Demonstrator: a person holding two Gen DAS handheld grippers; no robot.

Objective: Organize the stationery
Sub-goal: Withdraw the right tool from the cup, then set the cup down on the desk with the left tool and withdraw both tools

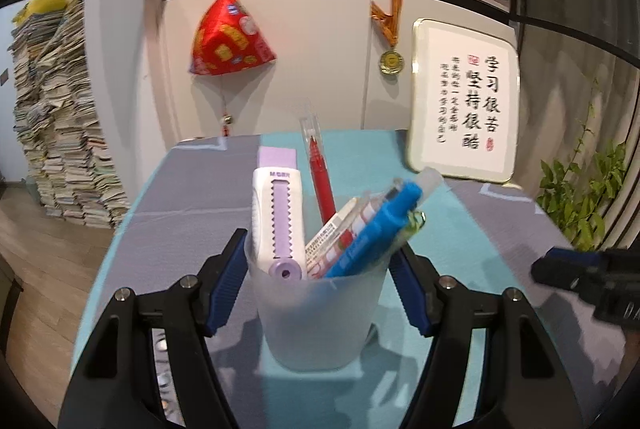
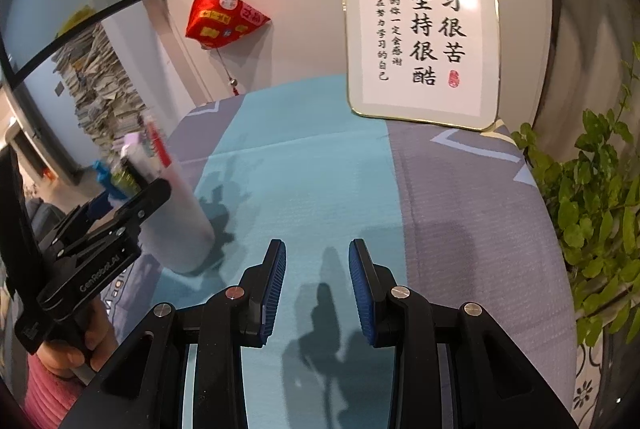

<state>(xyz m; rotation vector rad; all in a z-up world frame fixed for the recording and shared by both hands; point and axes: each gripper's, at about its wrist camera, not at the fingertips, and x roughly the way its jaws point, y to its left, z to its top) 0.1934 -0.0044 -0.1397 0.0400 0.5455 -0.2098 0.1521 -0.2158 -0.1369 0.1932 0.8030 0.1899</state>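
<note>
My left jaws pinch the upright cup between them; right jaws spread, empty, beside it.

A frosted, matt plastic cup is seen on a woven cloth cover. Ribbed blue pads are mounted on matt black plastic fingers with shiny metal screws.
</note>
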